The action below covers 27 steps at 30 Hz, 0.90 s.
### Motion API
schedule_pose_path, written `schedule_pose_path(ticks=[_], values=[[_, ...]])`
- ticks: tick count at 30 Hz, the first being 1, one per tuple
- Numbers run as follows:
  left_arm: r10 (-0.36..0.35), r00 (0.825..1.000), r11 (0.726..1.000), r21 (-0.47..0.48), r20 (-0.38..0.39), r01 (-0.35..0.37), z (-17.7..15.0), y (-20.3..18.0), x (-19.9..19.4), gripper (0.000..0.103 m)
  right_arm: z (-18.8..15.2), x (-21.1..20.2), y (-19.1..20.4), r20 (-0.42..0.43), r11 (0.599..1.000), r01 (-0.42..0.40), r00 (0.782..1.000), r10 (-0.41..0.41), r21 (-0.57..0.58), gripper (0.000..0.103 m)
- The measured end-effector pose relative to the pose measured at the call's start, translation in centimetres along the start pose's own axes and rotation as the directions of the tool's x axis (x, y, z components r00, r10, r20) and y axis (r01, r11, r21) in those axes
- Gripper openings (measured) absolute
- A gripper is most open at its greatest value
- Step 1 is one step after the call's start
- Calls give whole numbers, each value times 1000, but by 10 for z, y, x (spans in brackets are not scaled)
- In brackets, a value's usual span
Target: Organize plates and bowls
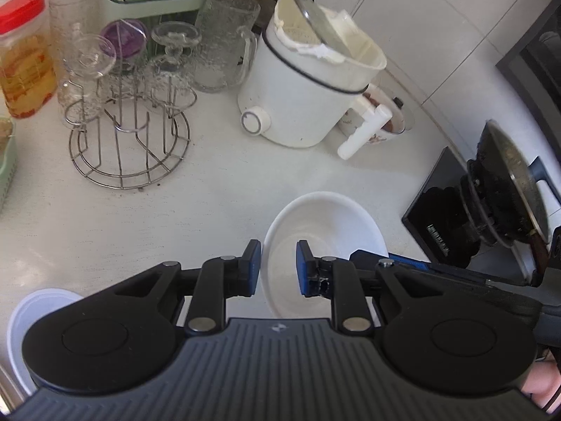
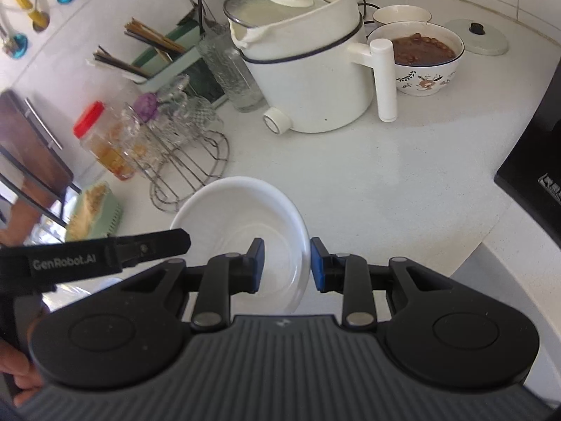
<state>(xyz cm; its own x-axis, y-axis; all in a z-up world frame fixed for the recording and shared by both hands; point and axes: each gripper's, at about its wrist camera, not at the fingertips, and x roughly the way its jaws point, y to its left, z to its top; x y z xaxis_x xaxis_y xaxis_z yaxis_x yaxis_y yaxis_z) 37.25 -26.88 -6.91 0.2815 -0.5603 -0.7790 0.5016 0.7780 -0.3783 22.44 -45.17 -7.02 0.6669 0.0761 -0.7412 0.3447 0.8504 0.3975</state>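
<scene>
Left gripper (image 1: 278, 268): hovering over white bowl (image 1: 326, 224), jaws apart.
Right gripper (image 2: 287, 265): jaws apart, straddling the bowl's rim.
White bowls: one.

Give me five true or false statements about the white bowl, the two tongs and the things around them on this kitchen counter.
1. The right tongs straddle the rim of the white bowl. True.
2. The white bowl is full of brown food. False: it is empty; the brown food sits in the patterned bowl.
3. The jar has a red lid. True.
4. The left tongs are shut on a glass. False: they are open at the white bowl's rim.
5. The white electric pot stands on the stove. False: it stands on the counter.
</scene>
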Motion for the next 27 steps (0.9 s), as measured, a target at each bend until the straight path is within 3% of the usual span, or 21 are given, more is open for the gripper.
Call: schedule_pose_path(ticks=[12,27], values=[[12,999,1000,-19,52,-11,-1,10,-42,25,-4,-30,35,59,999,-30,998,29,16,32],[34,994,996,-81,103,-26,-23,42,-98,25,-25,-52,80,44,996,-86,995,87,-28,32]])
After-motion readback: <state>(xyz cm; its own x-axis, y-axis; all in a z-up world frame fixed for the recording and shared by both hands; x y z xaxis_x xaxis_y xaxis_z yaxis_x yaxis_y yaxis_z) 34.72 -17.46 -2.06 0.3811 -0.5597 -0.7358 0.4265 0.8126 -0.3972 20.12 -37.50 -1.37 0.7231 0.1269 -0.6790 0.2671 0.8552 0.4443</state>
